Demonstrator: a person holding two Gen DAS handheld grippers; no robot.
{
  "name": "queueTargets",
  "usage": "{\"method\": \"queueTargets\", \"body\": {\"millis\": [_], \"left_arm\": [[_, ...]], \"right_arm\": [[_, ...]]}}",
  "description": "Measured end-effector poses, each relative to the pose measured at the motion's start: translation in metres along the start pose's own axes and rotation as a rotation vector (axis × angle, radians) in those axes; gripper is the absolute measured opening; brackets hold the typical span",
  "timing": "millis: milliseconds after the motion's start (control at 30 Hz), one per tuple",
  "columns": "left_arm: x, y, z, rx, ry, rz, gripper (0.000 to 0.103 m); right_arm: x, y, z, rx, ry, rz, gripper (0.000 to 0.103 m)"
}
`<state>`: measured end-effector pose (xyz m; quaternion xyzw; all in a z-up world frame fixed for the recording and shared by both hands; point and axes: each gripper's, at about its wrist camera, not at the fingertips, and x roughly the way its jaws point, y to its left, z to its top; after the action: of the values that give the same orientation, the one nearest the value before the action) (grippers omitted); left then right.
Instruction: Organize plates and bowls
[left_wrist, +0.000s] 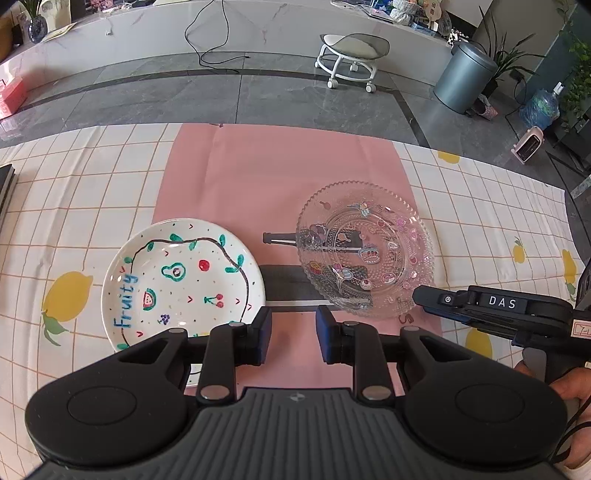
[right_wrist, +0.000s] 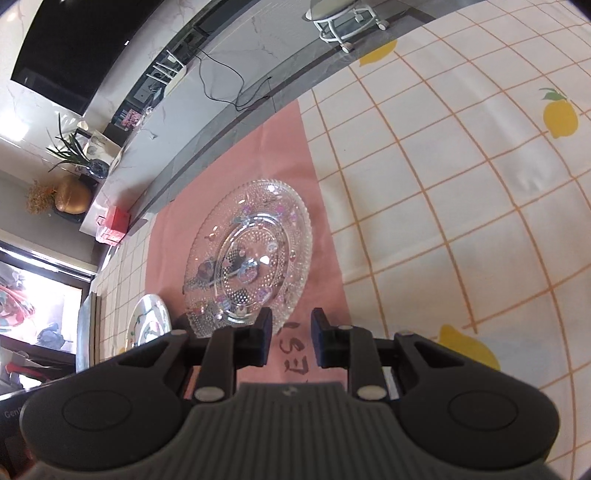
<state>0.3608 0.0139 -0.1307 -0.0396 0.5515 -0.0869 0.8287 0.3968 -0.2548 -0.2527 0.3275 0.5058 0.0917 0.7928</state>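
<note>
Both jaws stand a little apart with nothing between them: the left gripper (left_wrist: 293, 334) hangs over the pink mat (left_wrist: 258, 177) just past the near rim of the painted white plate (left_wrist: 183, 280), and the right gripper (right_wrist: 291, 341) hangs above the mat with its left pad close over the near edge of the clear glass plate (right_wrist: 251, 254). From the left wrist view I also see the right gripper's side coming in low beside the glass plate's right rim. Neither plate is lifted; both lie flat on the worktop (left_wrist: 480, 221), side by side and apart, the white one partly on the mat, partly on the lemon-print cloth (left_wrist: 66, 229). I judge this to be the approach, before any grasp. Next I need to bring one pair of jaws down astride a rim, pinch it cleanly, and stack one plate on the other; the glass rim looks slippery, so a shallow, square bite matters.
</note>
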Motion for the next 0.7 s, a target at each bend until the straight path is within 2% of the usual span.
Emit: {"method": "queueTargets", "body": {"millis": [133,167,233,400,700], "left_arm": [[0.006,0.002,0.003,-0.010,-0.004,-0.008,0.029],[0.008,0.002,0.004,-0.011,-0.004,-0.007,0.029],[0.010,0.002,0.005,-0.014,-0.004,-0.006,0.029],[0.016,0.002,0.008,-0.022,-0.006,-0.016,0.029],[0.038,-0.027,0.006,0.087,0.011,-0.094,0.029]], "right_arm": [[0.006,-0.003,0.003,0.036,-0.003,0.025,0.023],[0.007,-0.004,0.003,0.045,-0.008,0.033,0.020],[0.008,-0.007,0.004,0.063,-0.008,0.025,0.008],[-0.001,-0.015,-0.002,0.081,-0.033,0.036,0.005],[-0.040,-0.037,-0.019,-0.014,0.017,-0.056,0.006]]}}
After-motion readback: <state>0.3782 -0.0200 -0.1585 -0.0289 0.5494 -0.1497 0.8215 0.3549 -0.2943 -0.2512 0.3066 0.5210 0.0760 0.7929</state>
